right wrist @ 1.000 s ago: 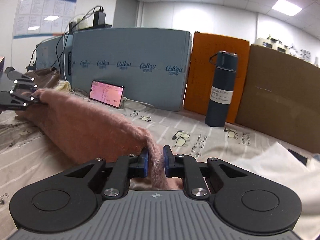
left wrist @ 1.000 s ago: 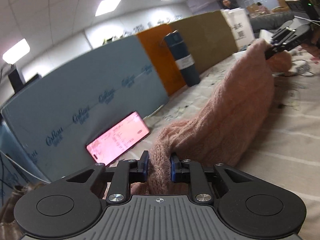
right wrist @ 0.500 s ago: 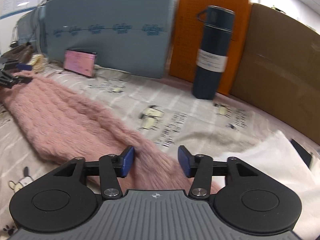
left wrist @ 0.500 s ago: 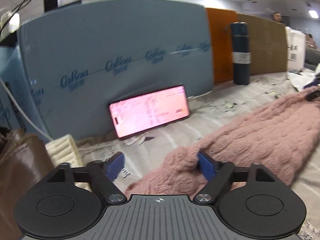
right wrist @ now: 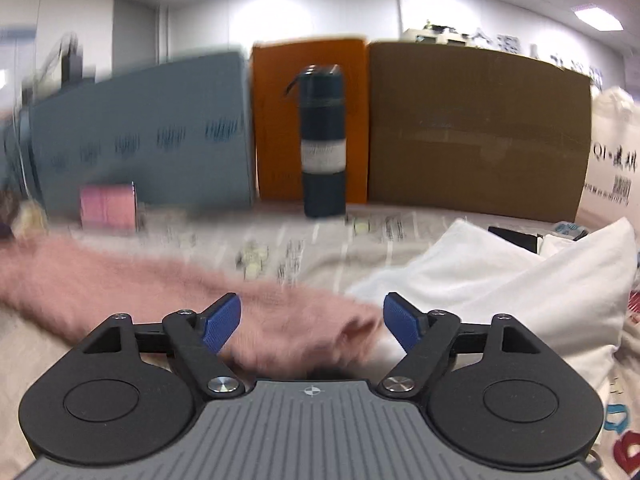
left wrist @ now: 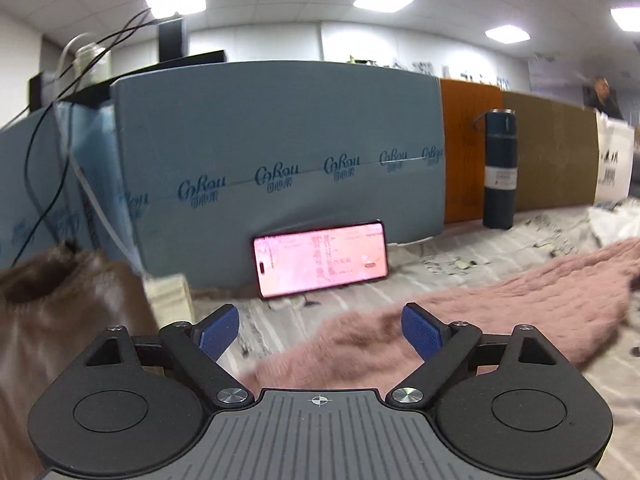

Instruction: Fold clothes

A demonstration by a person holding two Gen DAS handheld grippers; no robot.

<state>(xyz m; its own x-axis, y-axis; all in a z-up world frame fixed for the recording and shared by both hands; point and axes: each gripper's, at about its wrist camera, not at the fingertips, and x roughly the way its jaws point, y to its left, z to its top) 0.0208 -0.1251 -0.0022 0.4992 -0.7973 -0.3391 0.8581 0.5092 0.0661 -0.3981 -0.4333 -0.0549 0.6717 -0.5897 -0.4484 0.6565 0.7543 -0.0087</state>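
Note:
A fuzzy pink knit garment (left wrist: 500,312) lies flat on the patterned sheet (left wrist: 460,256), stretched from lower centre to the right edge of the left wrist view. My left gripper (left wrist: 320,334) stands open over its near end, blue pads clear of the knit. In the right wrist view the same pink garment (right wrist: 120,280) runs in from the left and ends between my right gripper's (right wrist: 312,326) pads. Those jaws are opening and neither pad presses on the cloth. This view is motion-blurred.
A lit phone (left wrist: 320,264) leans on a blue foam board (left wrist: 280,168). A dark flask (right wrist: 322,140) stands before orange and brown boards. White cloth (right wrist: 500,280) lies at the right, a brown bag (left wrist: 60,320) at the left. A person (left wrist: 602,96) is at the far right.
Both grippers held the pink garment up a second ago. They lowered it onto the sheet, let go and opened; the garment now lies flat, and both views have swung level.

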